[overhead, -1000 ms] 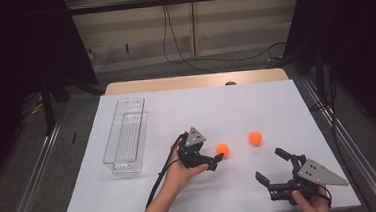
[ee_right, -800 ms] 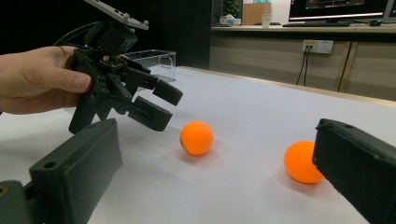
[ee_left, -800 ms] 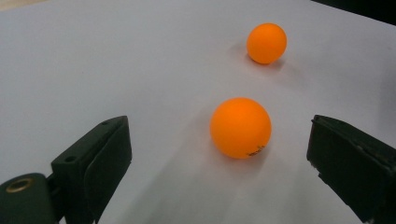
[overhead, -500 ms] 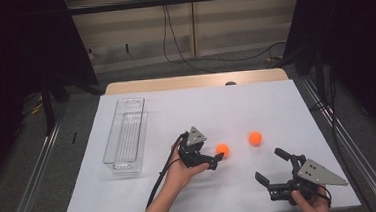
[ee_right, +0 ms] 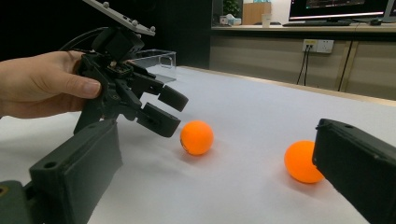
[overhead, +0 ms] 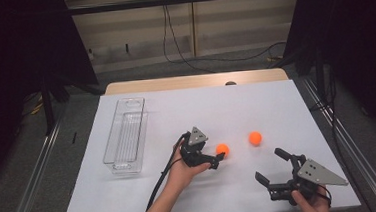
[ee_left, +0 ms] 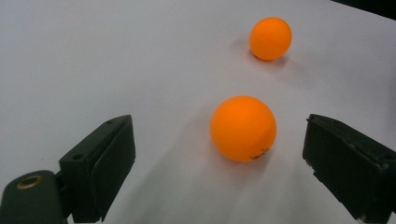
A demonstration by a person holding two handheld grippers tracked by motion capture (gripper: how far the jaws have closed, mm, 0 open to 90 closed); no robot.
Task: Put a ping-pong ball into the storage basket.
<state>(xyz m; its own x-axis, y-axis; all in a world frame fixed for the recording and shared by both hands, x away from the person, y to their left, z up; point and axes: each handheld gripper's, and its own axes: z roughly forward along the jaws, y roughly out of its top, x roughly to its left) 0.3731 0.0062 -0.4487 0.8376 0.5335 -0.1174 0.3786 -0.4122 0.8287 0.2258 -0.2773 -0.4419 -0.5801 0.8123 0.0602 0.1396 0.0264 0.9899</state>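
Two orange balls rest on the white table (overhead: 147, 194). The nearer ball (overhead: 222, 150) (ee_left: 243, 128) (ee_right: 196, 137) lies right at the tips of my left gripper (overhead: 217, 160) (ee_left: 218, 120) (ee_right: 176, 114). That gripper is open and its jaws have just been closing a little. The ball sits in the gap between them, with neither pad touching it. The second ball (overhead: 255, 138) (ee_left: 270, 38) (ee_right: 301, 161) lies a short way to the right. My right gripper (overhead: 269, 164) (ee_right: 217, 126) is held near the table's front right, open wide, with nothing in it, facing both balls.
A clear plastic tray (overhead: 125, 135) (ee_right: 156, 57) stands lengthwise on the table's left side. The left gripper's black cable (overhead: 161, 180) trails back toward the front edge. Dark frame rails run along both sides of the table.
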